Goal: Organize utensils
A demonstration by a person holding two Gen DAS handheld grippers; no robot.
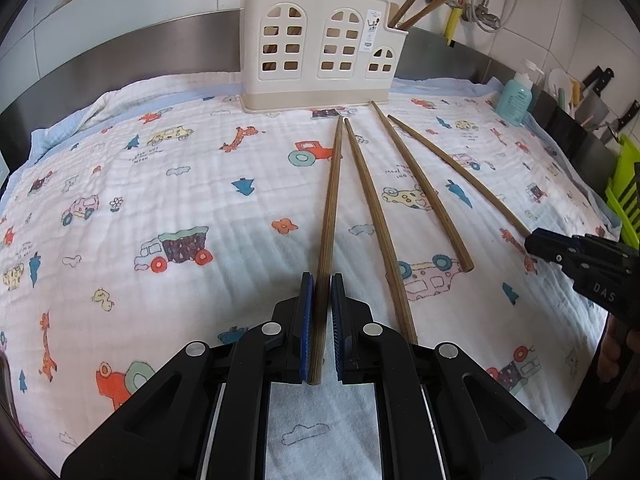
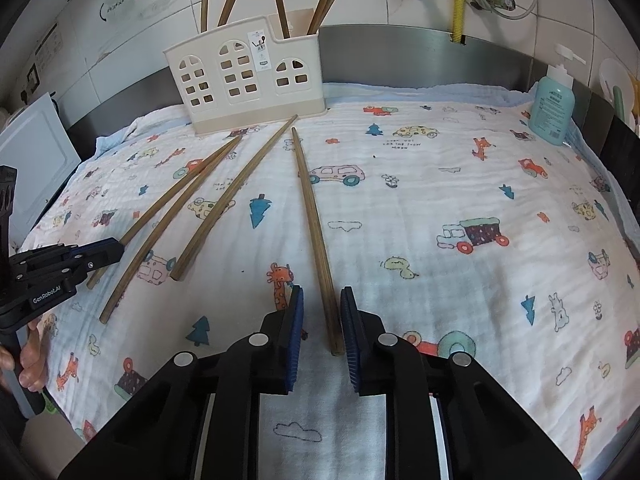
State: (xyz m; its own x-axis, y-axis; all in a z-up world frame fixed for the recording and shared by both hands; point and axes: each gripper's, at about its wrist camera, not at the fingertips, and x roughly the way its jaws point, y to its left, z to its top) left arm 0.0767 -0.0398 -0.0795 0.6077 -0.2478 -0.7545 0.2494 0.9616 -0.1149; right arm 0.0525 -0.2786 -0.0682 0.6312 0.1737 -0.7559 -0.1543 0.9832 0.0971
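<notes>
Meanwhile, the left gripper [image 1: 322, 292] straddled a chopstick [image 1: 330, 208] with narrow jaws, contact unclear, the right gripper [image 2: 322, 300] gaped around another chopstick [image 2: 314, 220], and the far holder [image 1: 320, 48] hid its sticks' lower ends.

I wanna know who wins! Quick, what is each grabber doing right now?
Left gripper: nearly shut around the leftmost chopstick, small gap on one side, so open.
Right gripper: open, straddling the rightmost chopstick, not touching it.

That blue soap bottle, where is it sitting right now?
The blue soap bottle stands upright at the far right edge of the patterned cloth, near the steel back wall, well right of the cream utensil holder.
</notes>
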